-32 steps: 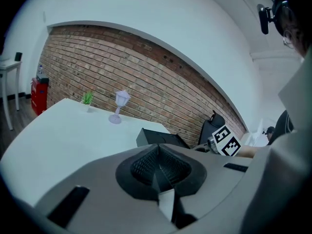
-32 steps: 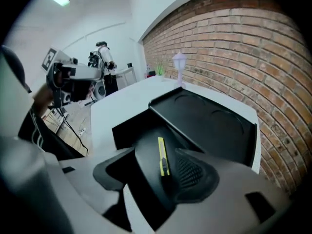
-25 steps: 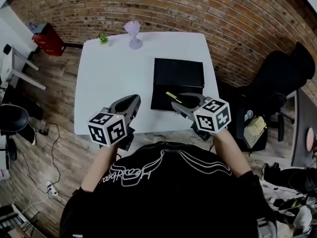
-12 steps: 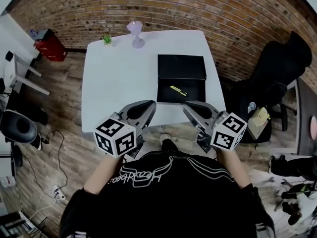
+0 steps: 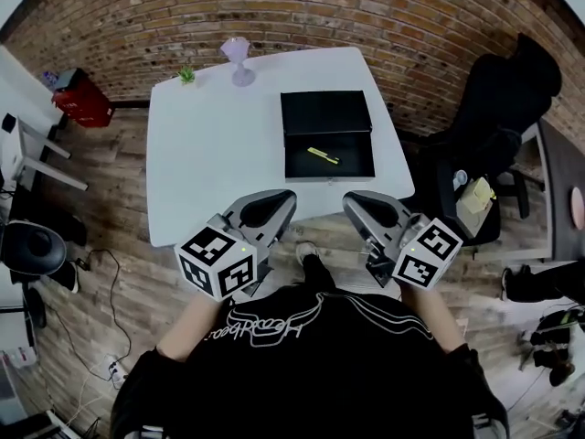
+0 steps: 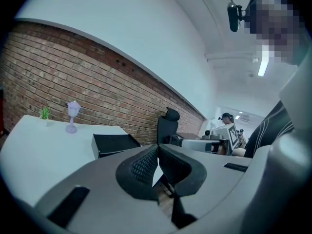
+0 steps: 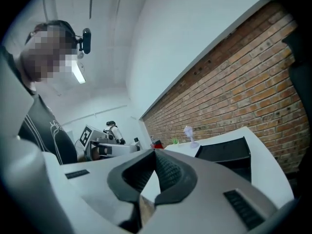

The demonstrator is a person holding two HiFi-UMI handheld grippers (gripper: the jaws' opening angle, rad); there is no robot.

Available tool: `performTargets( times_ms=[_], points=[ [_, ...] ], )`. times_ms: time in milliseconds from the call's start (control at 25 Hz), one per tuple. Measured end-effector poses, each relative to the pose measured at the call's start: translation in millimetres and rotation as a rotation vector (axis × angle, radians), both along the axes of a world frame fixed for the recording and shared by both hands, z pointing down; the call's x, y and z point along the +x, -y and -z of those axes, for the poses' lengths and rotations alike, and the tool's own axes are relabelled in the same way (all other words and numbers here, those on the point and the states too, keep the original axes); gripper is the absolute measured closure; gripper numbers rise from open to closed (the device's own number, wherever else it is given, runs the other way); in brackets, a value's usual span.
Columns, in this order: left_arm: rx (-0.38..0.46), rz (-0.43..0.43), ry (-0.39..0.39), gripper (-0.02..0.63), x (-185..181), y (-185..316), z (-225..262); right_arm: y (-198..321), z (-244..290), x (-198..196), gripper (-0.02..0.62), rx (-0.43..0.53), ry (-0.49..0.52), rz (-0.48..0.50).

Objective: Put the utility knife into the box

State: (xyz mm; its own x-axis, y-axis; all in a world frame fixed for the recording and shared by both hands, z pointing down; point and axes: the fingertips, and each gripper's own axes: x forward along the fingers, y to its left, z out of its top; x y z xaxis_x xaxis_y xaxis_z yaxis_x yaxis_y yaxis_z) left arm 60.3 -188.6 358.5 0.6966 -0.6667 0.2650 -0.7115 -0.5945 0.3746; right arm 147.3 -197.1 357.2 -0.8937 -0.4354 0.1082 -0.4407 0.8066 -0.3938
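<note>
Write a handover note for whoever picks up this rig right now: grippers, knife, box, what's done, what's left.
Left gripper: shut, empty, held short of the near edge of the table.
Right gripper: shut, empty, also off the table.
Utility knife: lies on the floor of the black box, clear of both grippers.
Done: the knife is in the box.
Left: nothing for the placing. The box's lid is open, if closing is wanted.
</note>
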Motion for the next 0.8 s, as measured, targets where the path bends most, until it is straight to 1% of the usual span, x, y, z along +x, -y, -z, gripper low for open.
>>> performTargets(
  times_ms=[280, 800],
  points=[
    [0.006, -0.015, 0.001, 0.574, 8, -13, 3, -17, 2, 8, 0.594, 0.002, 0.005, -0.020],
    [-0.020, 0.011, 0.002, 0.574, 2, -18, -6, -23, -6, 6, 0.594, -0.006, -0.035, -0.020]
  ],
)
